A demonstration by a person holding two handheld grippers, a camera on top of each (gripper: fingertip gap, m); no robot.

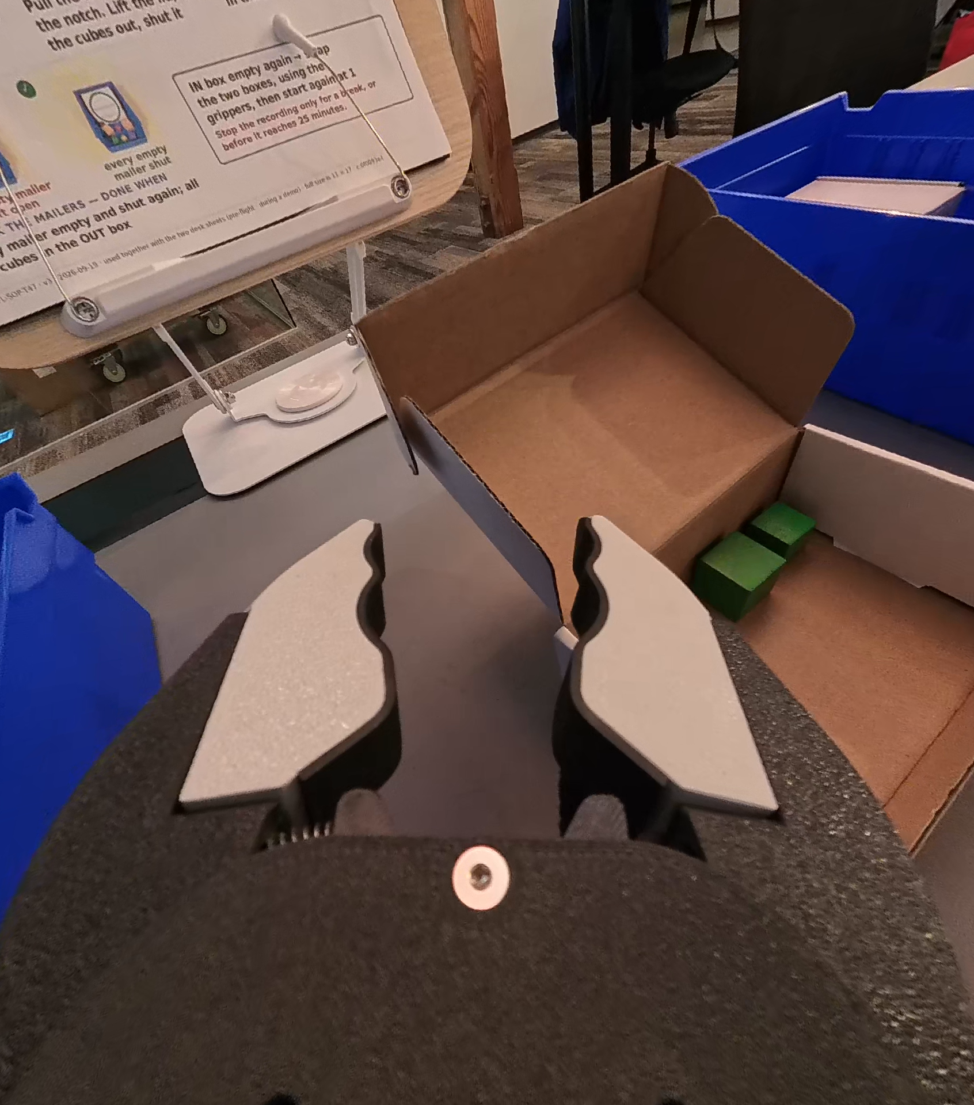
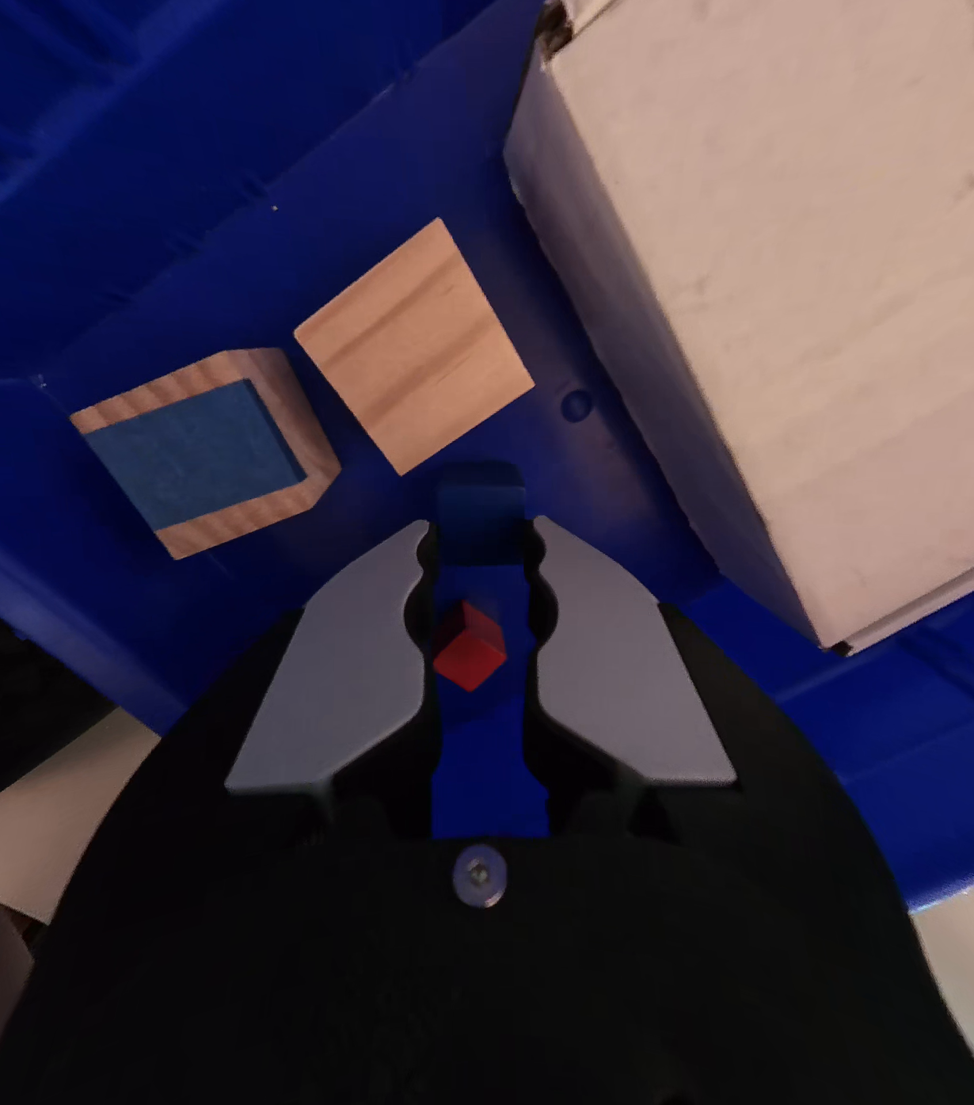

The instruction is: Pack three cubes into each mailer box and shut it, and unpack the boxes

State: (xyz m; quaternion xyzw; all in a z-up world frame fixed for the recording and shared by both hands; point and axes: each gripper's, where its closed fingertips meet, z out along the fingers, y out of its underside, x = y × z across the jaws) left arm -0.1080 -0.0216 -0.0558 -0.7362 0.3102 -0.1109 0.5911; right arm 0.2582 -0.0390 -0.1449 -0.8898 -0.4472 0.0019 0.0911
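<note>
In the left wrist view my left gripper (image 1: 481,538) is open and empty over the dark table, just left of an open cardboard mailer box (image 1: 867,675). Its lid (image 1: 562,382) stands up. Two green cubes (image 1: 739,574) sit side by side in the box's far left corner. In the right wrist view my right gripper (image 2: 481,523) points down into a blue bin (image 2: 233,209). Its fingers are closed against the sides of a dark blue cube (image 2: 481,508). A small red cube (image 2: 469,649) shows in the gap behind the fingertips.
In the bin lie a wooden cube with a blue face (image 2: 197,454), a plain wooden cube (image 2: 413,347) and a closed white mailer box (image 2: 771,299). The left wrist view shows a blue bin at left (image 1: 24,658), another at back right (image 1: 891,287) and an instruction sheet on a stand (image 1: 185,149). The tips of one gripper are about 40 cm away from the tips of the other. To reach the small red cube (image 2: 469,649) in a straight line is about 4 cm for my right fingers, about 40 cm for my left.
</note>
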